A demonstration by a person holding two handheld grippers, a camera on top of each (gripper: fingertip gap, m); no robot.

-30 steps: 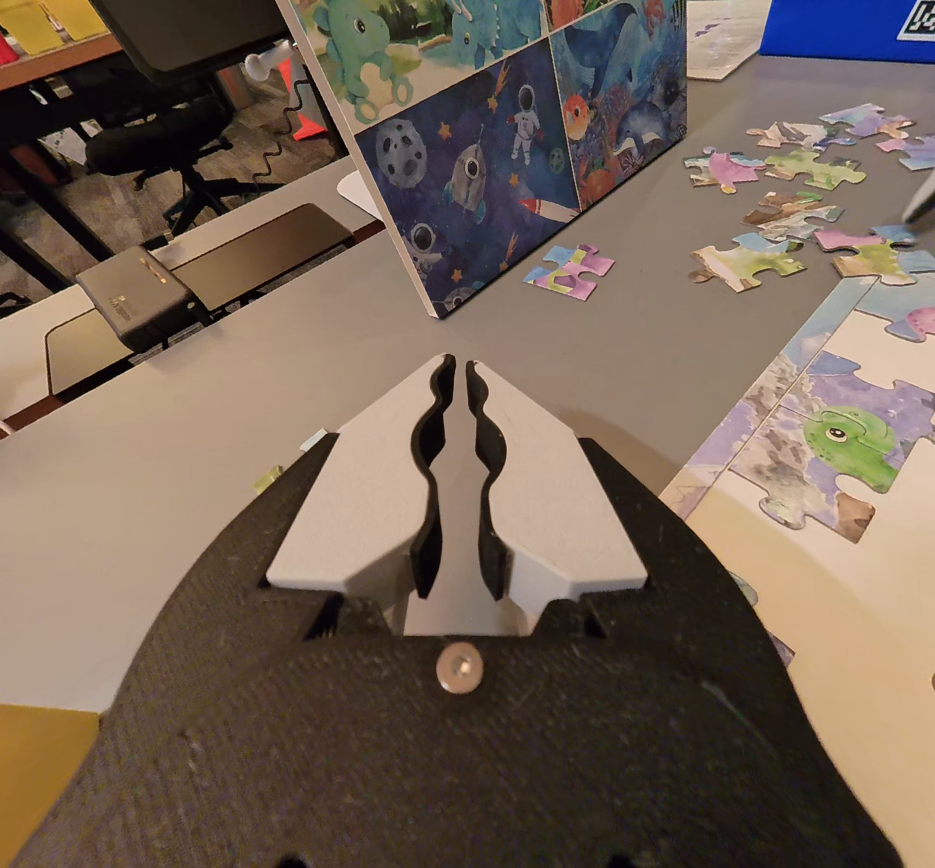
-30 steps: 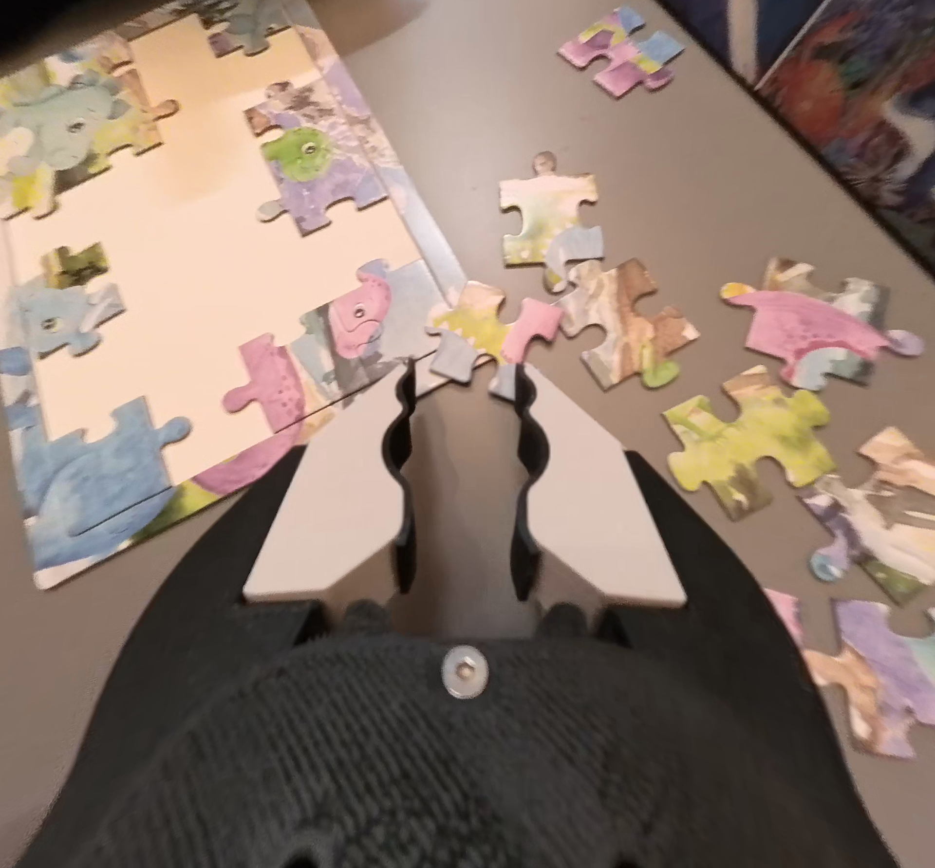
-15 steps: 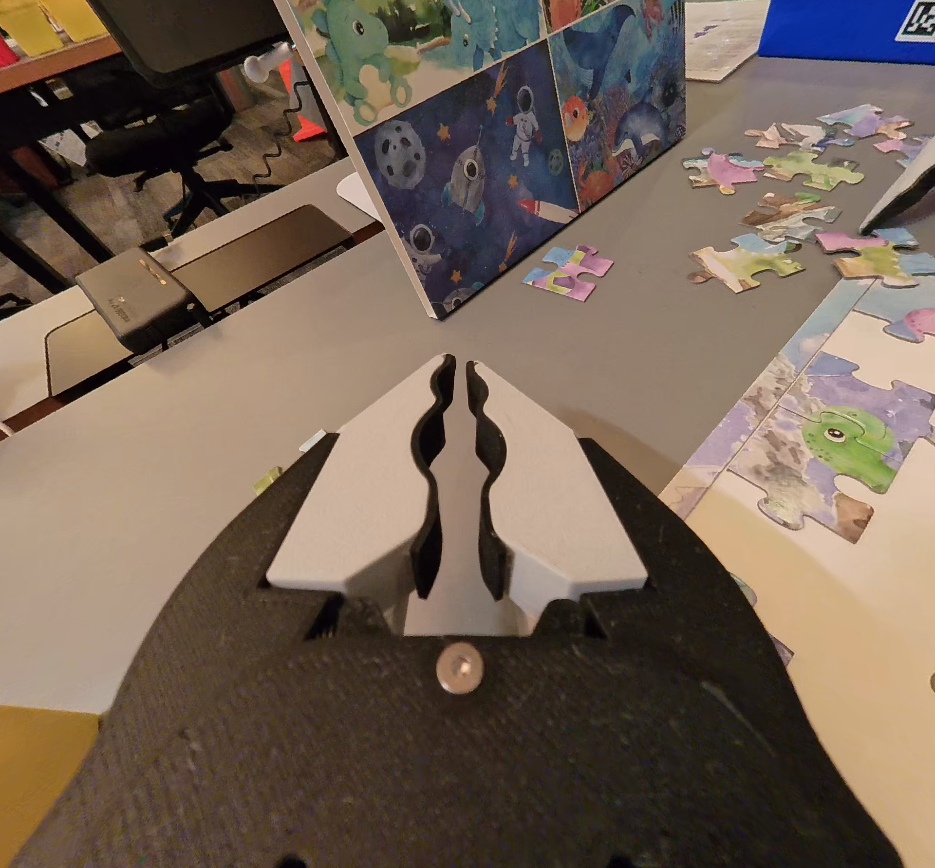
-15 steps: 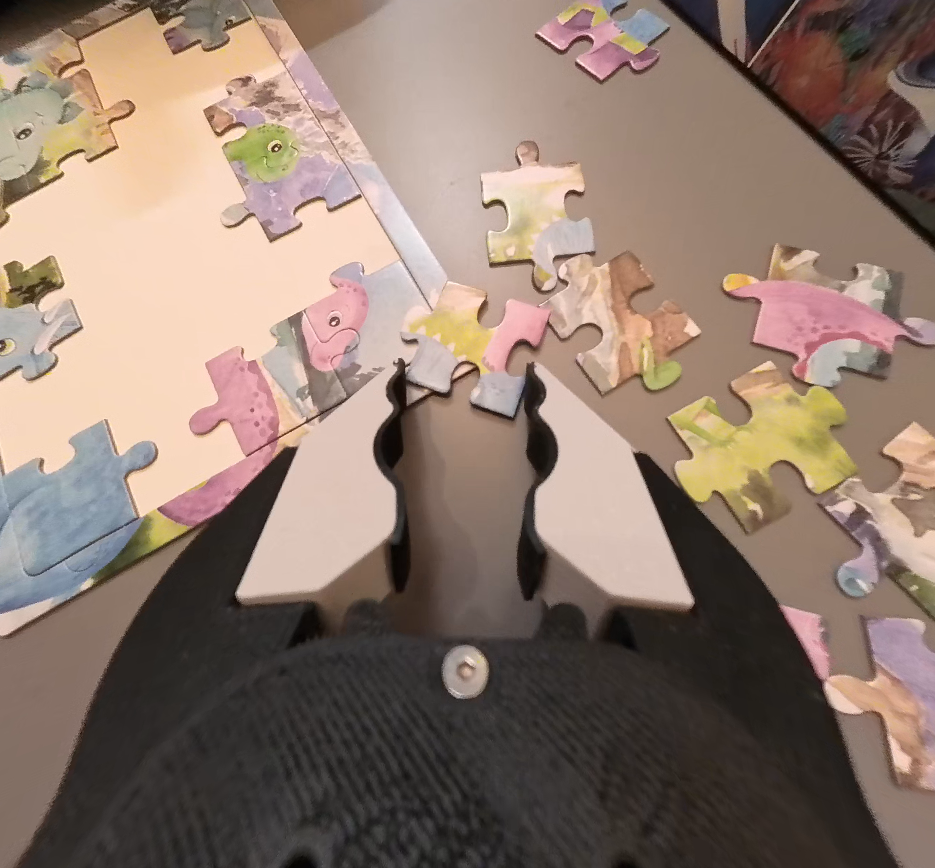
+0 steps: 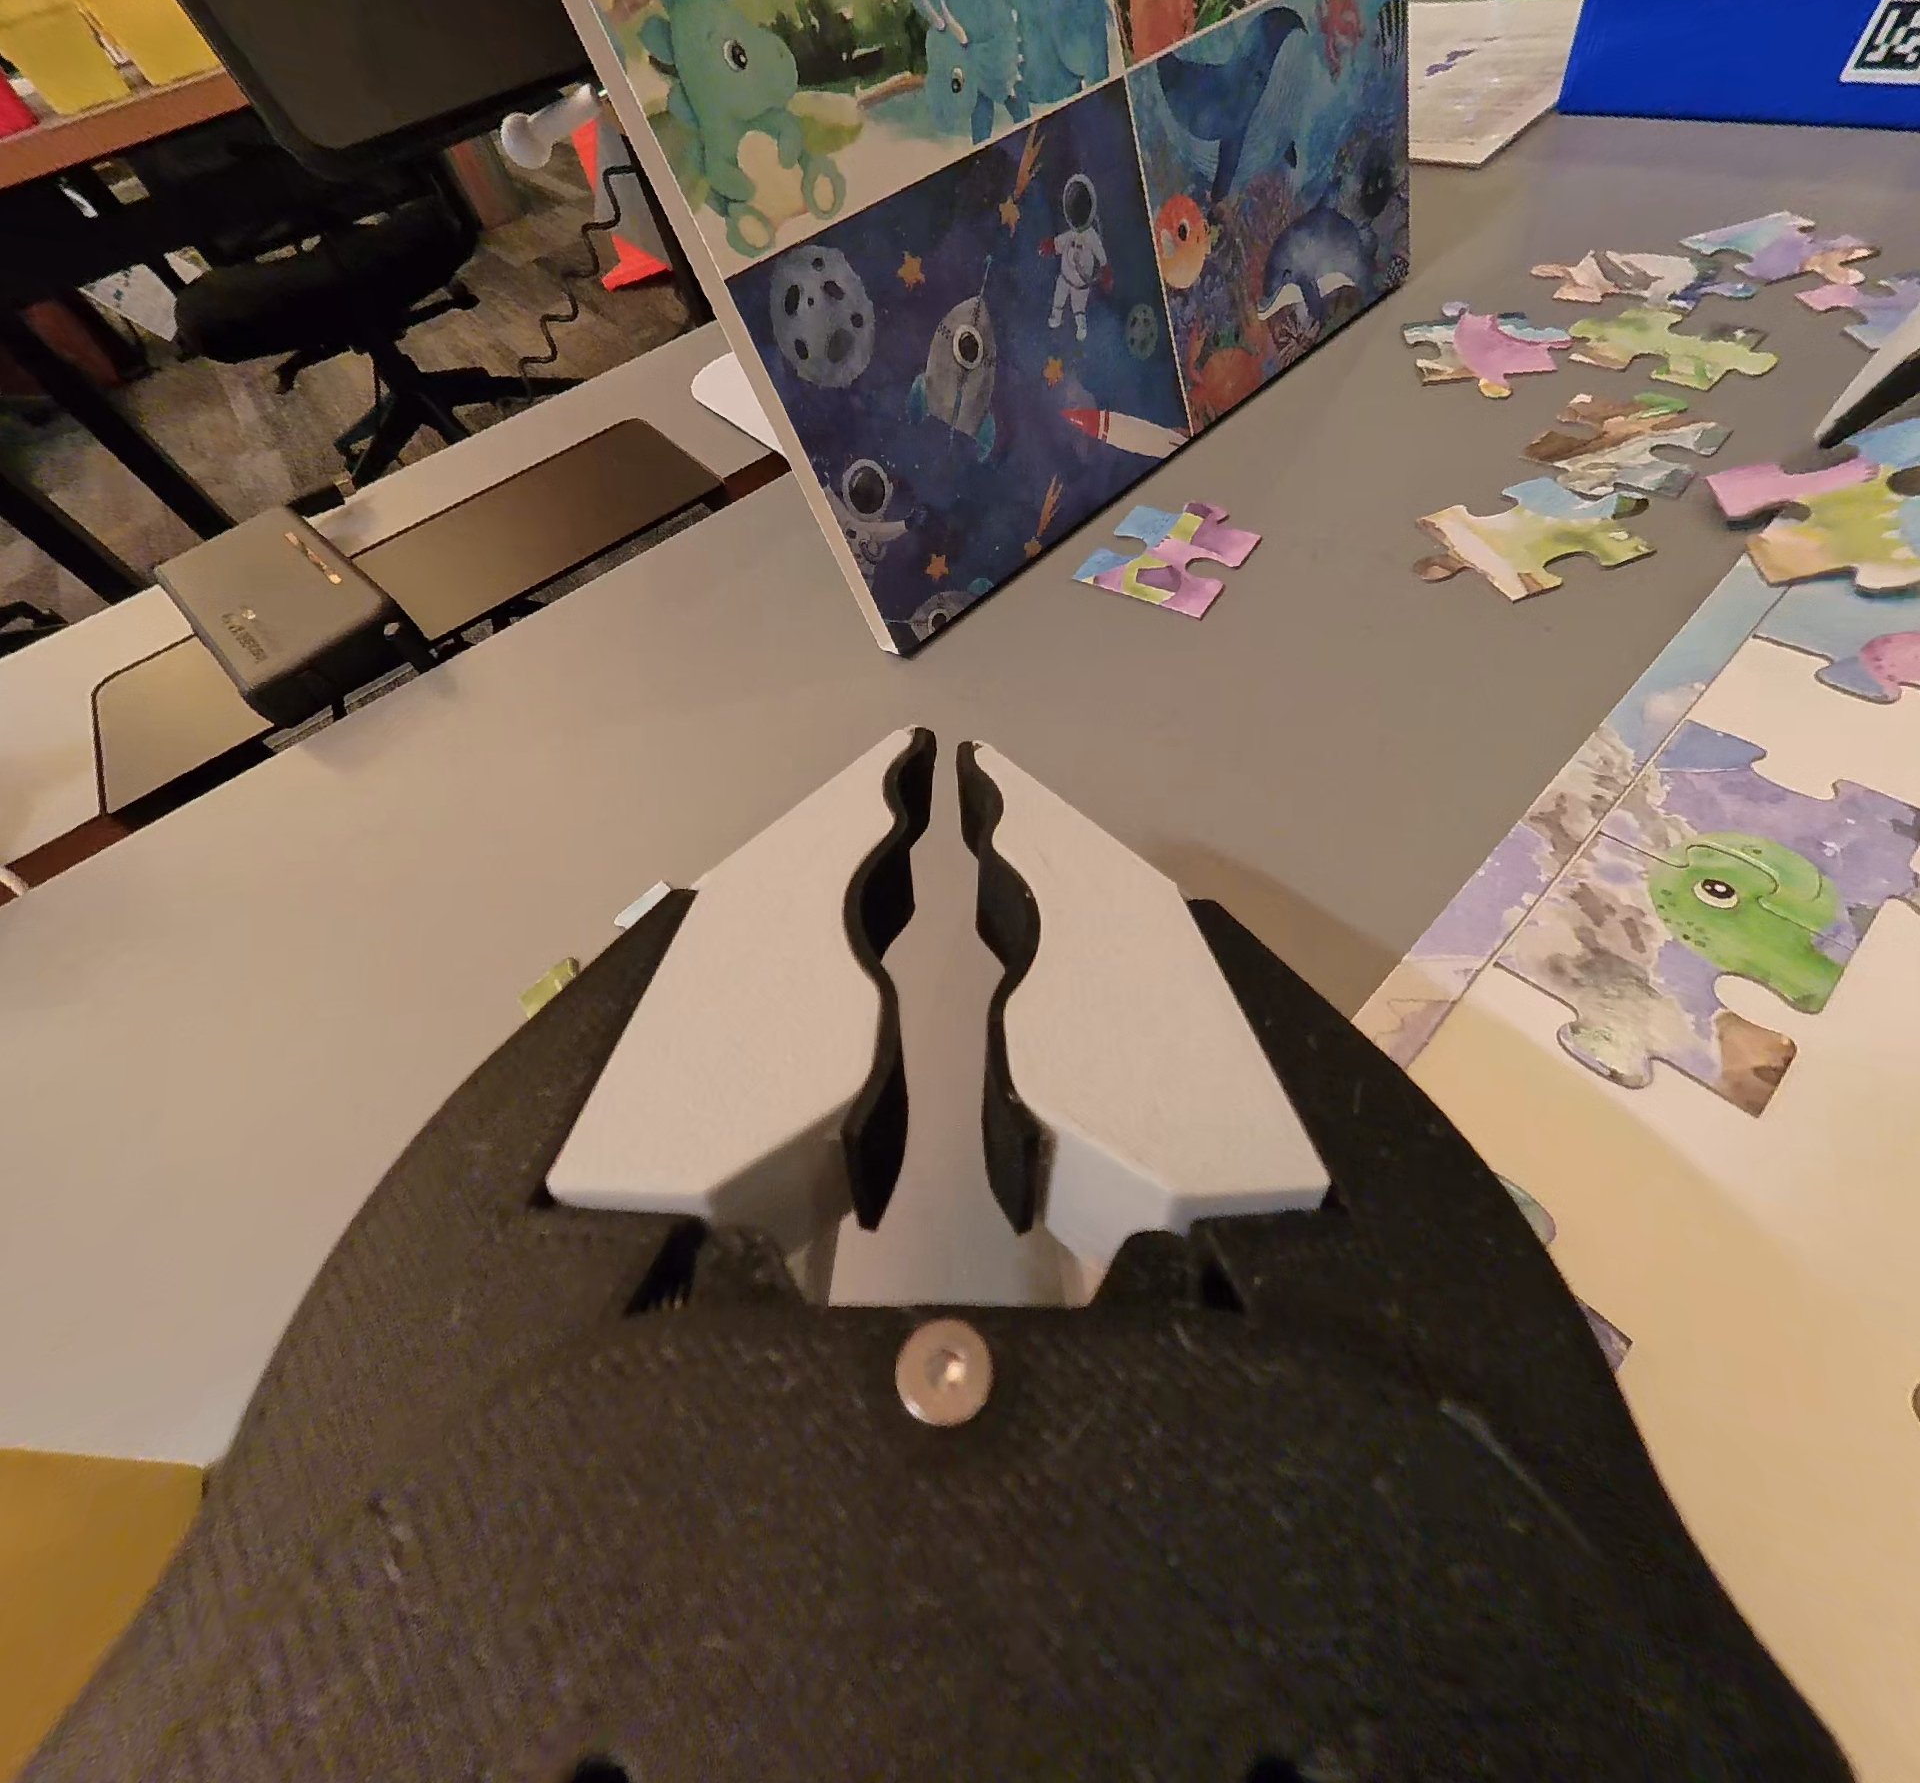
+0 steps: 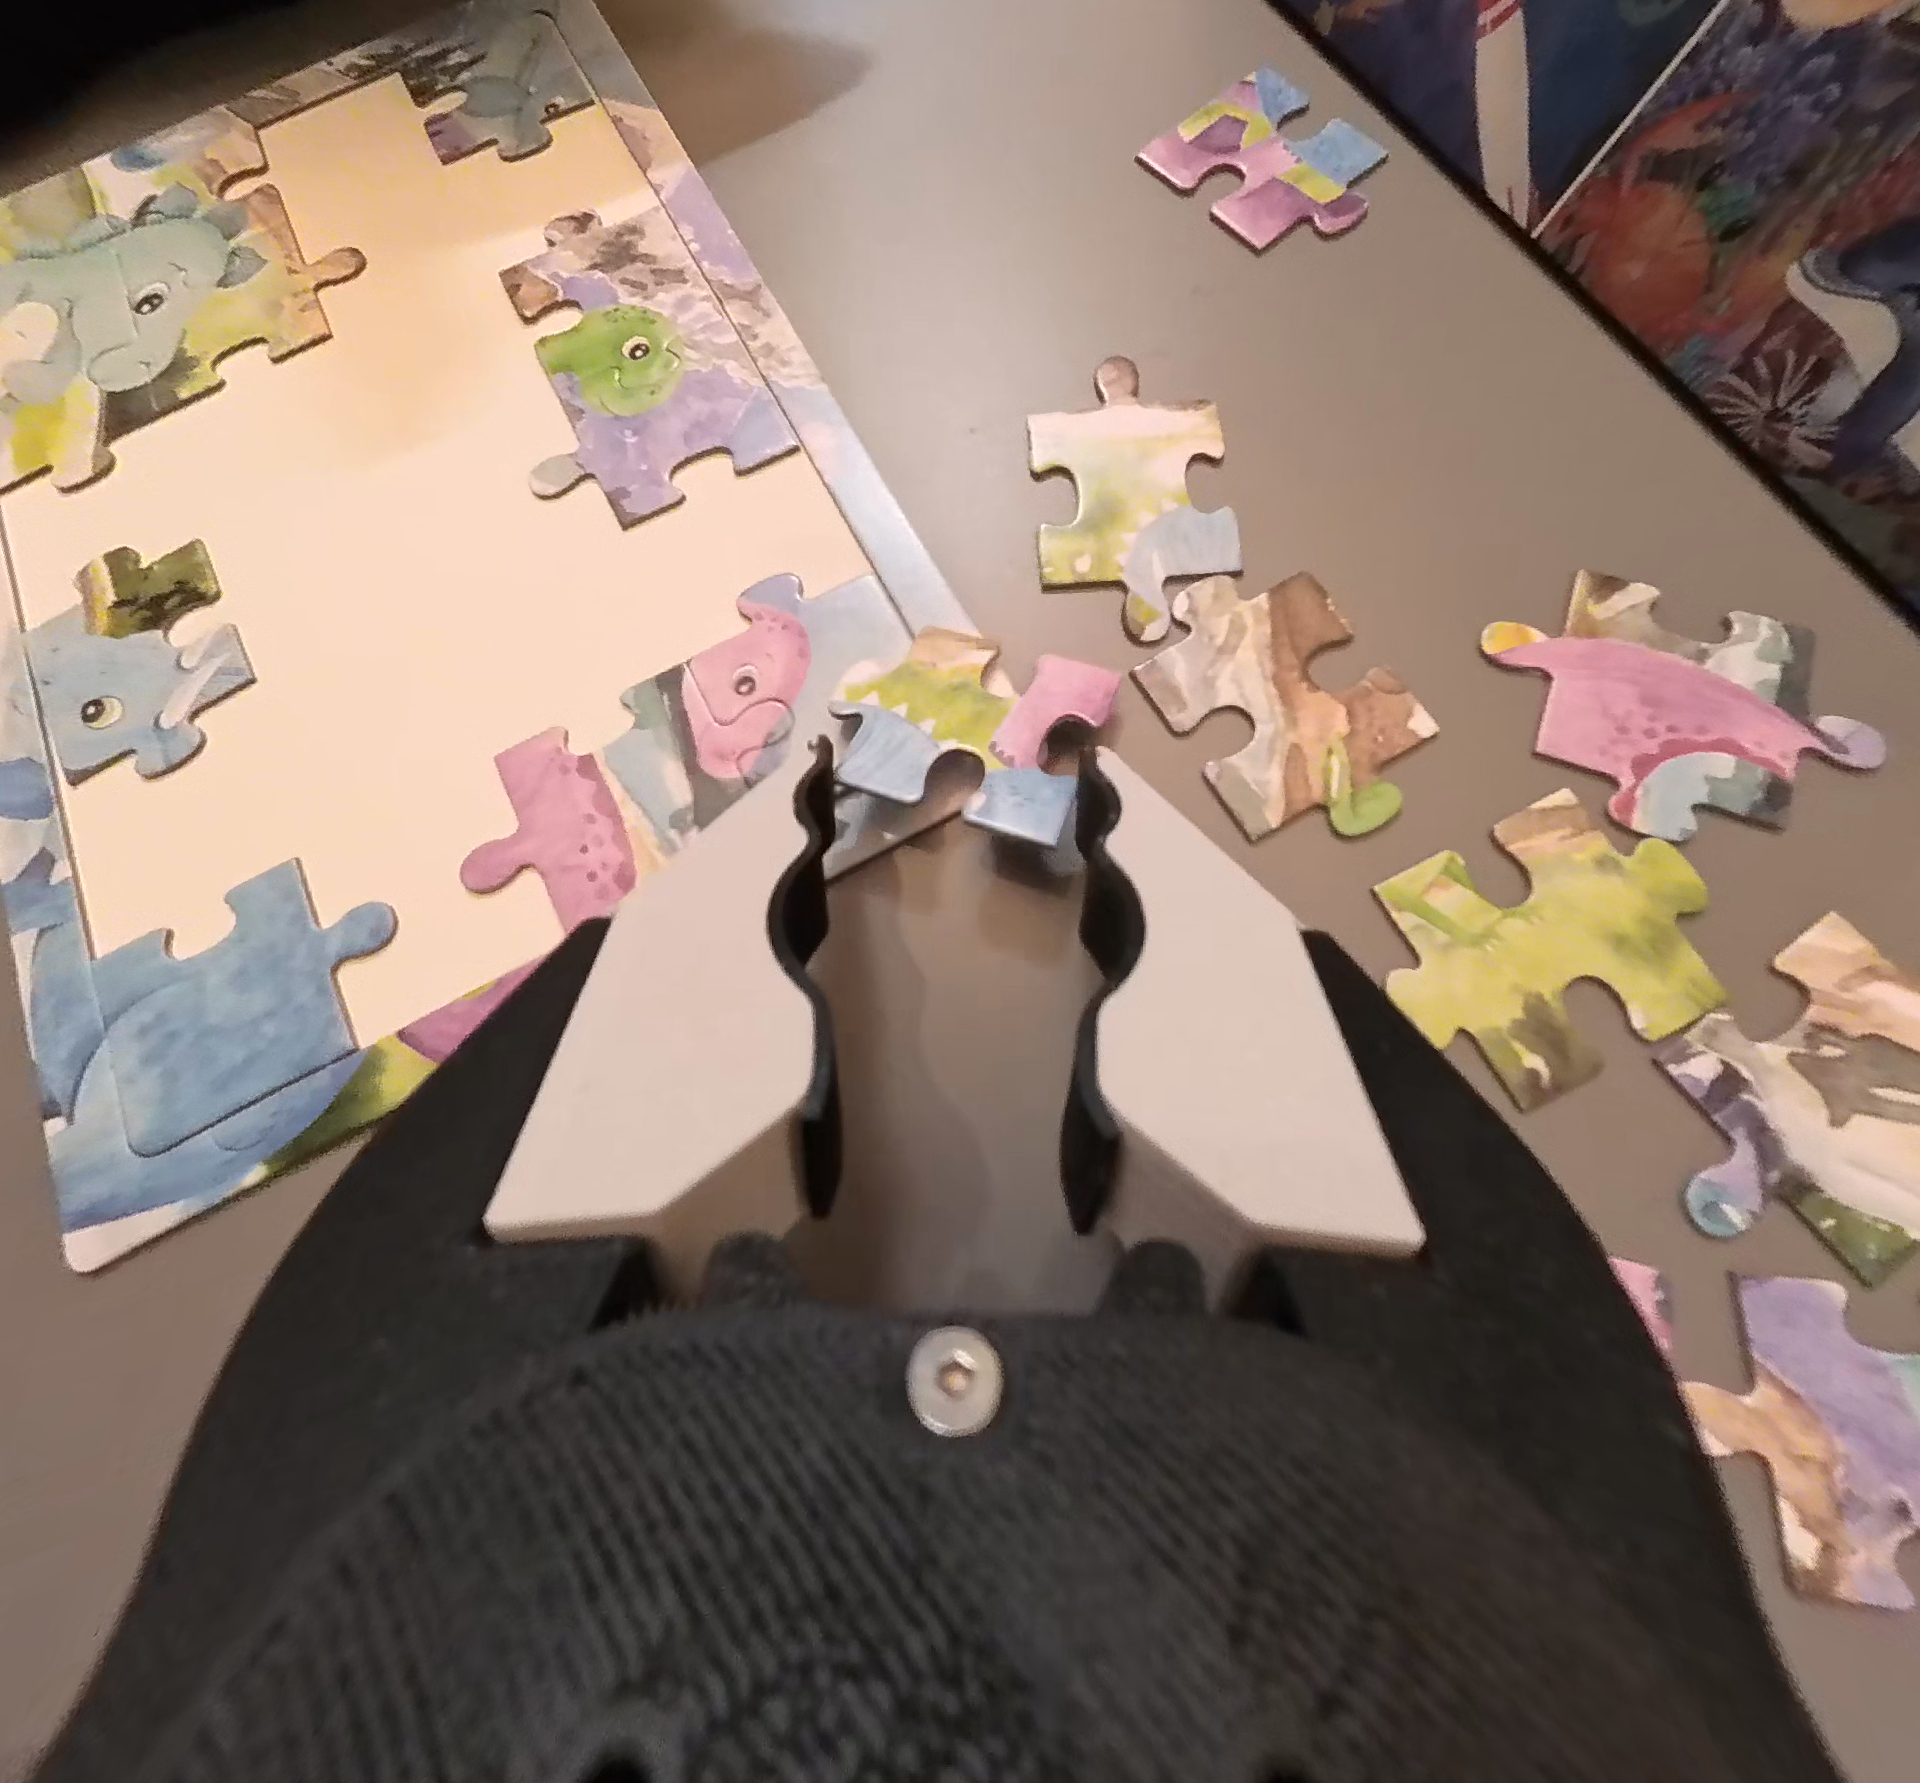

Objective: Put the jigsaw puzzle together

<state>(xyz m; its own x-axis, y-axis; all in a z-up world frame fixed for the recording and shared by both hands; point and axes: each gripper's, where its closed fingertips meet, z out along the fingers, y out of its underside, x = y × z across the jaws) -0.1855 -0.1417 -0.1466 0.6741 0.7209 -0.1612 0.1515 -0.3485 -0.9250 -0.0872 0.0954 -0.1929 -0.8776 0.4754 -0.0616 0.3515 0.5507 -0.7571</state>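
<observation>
The puzzle tray (image 6: pixel 416 590) lies on the grey table with several pieces set in it, among them a green dinosaur piece (image 6: pixel 644 383); it also shows in the left wrist view (image 5: pixel 1558 1214). My right gripper (image 6: pixel 951 762) is open and low over the table. Its two fingertips stand either side of the near end of a green, pink and blue loose piece (image 6: pixel 935 694), which lies across the tray's right edge. My left gripper (image 5: pixel 935 744) is shut and empty, hovering over bare table left of the tray.
Several loose pieces lie right of the tray: a pale green one (image 6: pixel 1132 507), a brown one (image 6: pixel 1278 694), a pink dinosaur one (image 6: pixel 1673 694), a lime one (image 6: pixel 1538 933). A picture-covered box (image 5: pixel 1039 279) stands upright behind, with one piece (image 5: pixel 1169 559) beside it. One gripper's finger ends stand about 25 cm off the other's.
My right gripper has moved forward to the green, pink and blue piece and opened slightly wider; its tips now flank that piece. The left gripper has not moved.
</observation>
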